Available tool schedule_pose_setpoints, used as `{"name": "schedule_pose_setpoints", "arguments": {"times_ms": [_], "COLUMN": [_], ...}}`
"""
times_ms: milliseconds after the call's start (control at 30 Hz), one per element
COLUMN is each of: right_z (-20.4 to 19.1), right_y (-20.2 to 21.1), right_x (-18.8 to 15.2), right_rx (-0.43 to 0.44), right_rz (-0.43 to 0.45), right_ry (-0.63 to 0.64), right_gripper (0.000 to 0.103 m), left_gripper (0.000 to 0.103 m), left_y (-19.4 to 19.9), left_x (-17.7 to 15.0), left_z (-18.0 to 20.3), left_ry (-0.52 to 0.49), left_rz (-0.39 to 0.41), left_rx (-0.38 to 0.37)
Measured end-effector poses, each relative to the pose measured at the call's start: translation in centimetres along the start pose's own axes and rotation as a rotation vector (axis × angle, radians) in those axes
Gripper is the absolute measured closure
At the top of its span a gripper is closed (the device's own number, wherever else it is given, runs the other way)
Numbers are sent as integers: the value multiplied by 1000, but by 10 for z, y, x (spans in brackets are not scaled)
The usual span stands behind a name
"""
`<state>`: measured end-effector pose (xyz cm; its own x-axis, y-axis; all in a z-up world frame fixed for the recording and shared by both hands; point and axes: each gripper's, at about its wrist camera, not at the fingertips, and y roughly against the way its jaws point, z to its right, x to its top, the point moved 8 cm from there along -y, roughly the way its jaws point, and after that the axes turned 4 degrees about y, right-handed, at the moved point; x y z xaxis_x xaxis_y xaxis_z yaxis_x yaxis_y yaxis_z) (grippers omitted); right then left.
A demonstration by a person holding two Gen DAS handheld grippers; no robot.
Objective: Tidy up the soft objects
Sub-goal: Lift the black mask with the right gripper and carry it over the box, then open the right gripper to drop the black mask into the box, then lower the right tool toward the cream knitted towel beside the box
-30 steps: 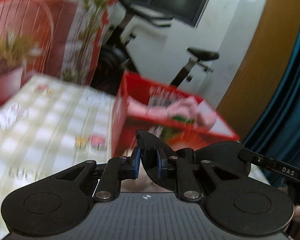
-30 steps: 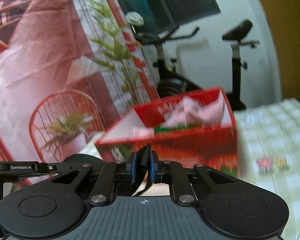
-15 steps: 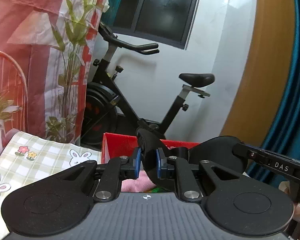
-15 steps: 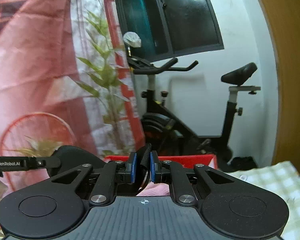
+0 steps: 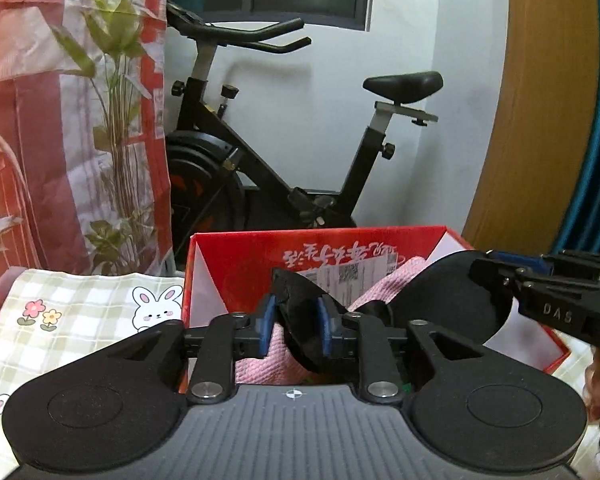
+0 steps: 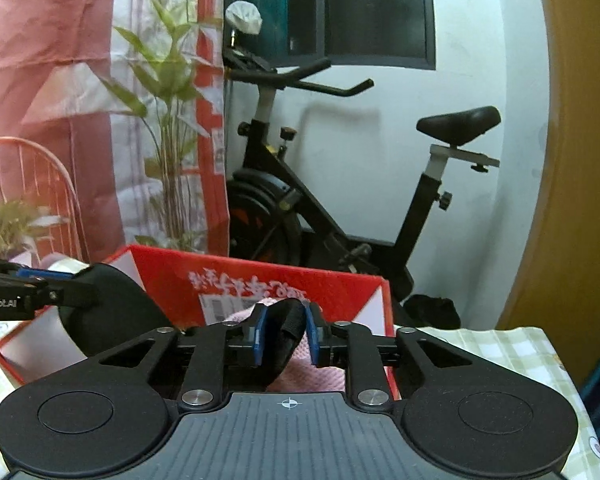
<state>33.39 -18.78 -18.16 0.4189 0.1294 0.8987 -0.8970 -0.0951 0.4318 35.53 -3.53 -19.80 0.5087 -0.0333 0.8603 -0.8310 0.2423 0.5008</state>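
Observation:
A red cardboard box (image 5: 236, 264) stands on the table with a pink knitted cloth (image 5: 260, 364) inside. My left gripper (image 5: 296, 328) hangs over the box's near edge, jaws opening. A black soft piece (image 5: 300, 320) still sits between its blue pads, and pink shows through a gap beside the left pad. My right gripper (image 6: 285, 336) hovers over the same box (image 6: 340, 292) and pink cloth (image 6: 324, 372), jaws opening too. A black strap-like piece (image 6: 284, 332) rests loosely between its pads. The right tool's housing (image 5: 560, 312) shows at the left wrist view's right edge.
A checked tablecloth with rabbits (image 5: 80, 320) covers the table on both sides of the box. Behind the box stand an exercise bike (image 5: 284, 184), a printed plant backdrop (image 5: 60, 120) and a wooden door frame (image 5: 540, 120). A person's hand (image 5: 596, 380) holds the right tool.
Both grippers have swung across the table to the red box, which now sits right under them. Their pads, earlier tight on the black piece, have spread apart.

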Motion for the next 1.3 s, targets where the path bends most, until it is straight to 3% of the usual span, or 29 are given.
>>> {"name": "schedule_pose_setpoints", "arguments": {"times_ms": [33,100,167,300,467,533,1100,1300], "right_z": [2,7,11,15,14,11,8,7], "right_y": [0,1,4,14,31,39,97,111], "right_x": [-1,-4,-6,-10,-14,-16,-32,-47], "right_rx": [-4,-11,-15,-6,-6,12,-30,12], "right_rz": [-1,-2,-3,12,28,39,122,125], "right_ry": [-2,-11,-16,-17,-27,-39,-125,-132], "right_gripper": [78,72,57,37,7,1,0,0], "left_gripper": [67,47,35,7,1,0,0,0], "left_y": [-1,0,5,15,29,35,85,99], "left_x": [0,0,0,0,0,-2,-38,-52], "left_z": [-2,-3,-2,0,5,5,-2,-5], "left_ry": [4,15,11,0,-13,-7,-15,-23], "left_rz": [-2,-5,1,9,13,12,25,31], "left_rx": [-2,-12,-17,-15,-16,-9,33,21]}}
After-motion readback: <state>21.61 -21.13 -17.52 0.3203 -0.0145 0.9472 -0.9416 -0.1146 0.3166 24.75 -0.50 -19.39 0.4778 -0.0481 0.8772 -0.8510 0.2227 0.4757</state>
